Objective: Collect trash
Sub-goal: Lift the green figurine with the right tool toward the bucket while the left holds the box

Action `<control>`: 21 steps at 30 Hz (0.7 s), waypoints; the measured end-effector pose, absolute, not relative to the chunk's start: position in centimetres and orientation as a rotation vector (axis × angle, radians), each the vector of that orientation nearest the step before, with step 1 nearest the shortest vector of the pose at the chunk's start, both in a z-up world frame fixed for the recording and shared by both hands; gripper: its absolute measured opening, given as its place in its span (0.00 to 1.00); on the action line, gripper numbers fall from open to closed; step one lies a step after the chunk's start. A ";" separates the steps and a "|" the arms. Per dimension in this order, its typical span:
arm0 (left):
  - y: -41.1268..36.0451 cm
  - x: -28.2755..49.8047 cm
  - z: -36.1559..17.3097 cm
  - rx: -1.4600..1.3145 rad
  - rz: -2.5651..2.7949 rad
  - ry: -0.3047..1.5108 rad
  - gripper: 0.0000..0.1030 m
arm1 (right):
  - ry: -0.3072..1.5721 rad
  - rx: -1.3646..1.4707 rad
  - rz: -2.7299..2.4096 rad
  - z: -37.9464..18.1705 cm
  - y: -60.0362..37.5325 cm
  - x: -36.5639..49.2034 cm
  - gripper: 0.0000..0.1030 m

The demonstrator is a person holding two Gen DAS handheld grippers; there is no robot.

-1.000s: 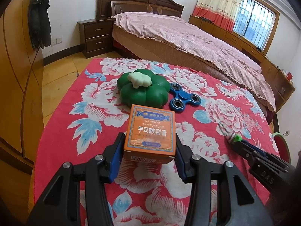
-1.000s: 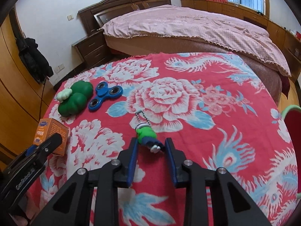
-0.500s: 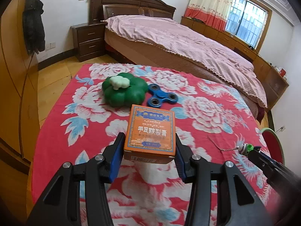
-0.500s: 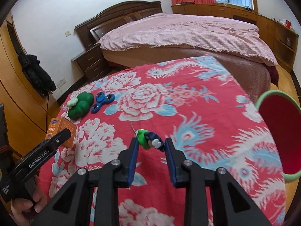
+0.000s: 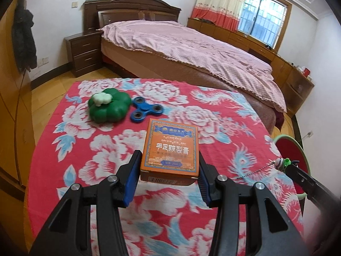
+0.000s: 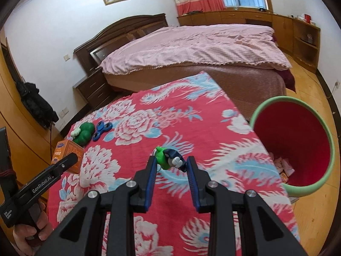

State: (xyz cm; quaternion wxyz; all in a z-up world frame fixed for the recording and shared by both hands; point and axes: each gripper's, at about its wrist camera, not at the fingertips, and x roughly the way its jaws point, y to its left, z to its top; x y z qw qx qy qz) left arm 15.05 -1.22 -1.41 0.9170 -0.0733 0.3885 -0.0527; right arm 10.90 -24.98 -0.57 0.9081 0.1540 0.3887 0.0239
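Observation:
My left gripper (image 5: 168, 166) is shut on an orange box (image 5: 171, 149) and holds it above the red floral tablecloth (image 5: 106, 149). The box also shows in the right wrist view (image 6: 68, 155). My right gripper (image 6: 170, 166) is shut on a small green keychain figure (image 6: 168, 159) with a chain, lifted over the cloth. The figure also shows at the right edge of the left wrist view (image 5: 282, 163). A red bin with a green rim (image 6: 294, 145) stands on the floor right of the table, with some wrappers inside.
A green pumpkin-shaped toy (image 5: 109, 107) and a blue fidget spinner (image 5: 146, 112) lie at the far left of the table. A bed with a pink cover (image 5: 191, 51) stands behind the table. A wooden wardrobe (image 5: 10, 106) is at the left.
Both grippers have lifted and swung to the right with their objects. The red bin has come into fuller view at the right of the right wrist view.

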 end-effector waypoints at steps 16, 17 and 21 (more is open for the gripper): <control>-8.6 14.5 -0.4 -0.069 -0.239 0.818 0.48 | 0.694 0.414 -0.070 1.4 -32.5 7.6 0.26; -9.0 14.6 -0.4 -0.064 -0.244 0.818 0.48 | 0.689 0.419 -0.079 1.5 -33.0 7.4 0.21; -11.5 14.8 -0.2 -0.028 -0.281 0.822 0.48 | 0.671 0.434 -0.120 1.4 -35.0 6.9 0.21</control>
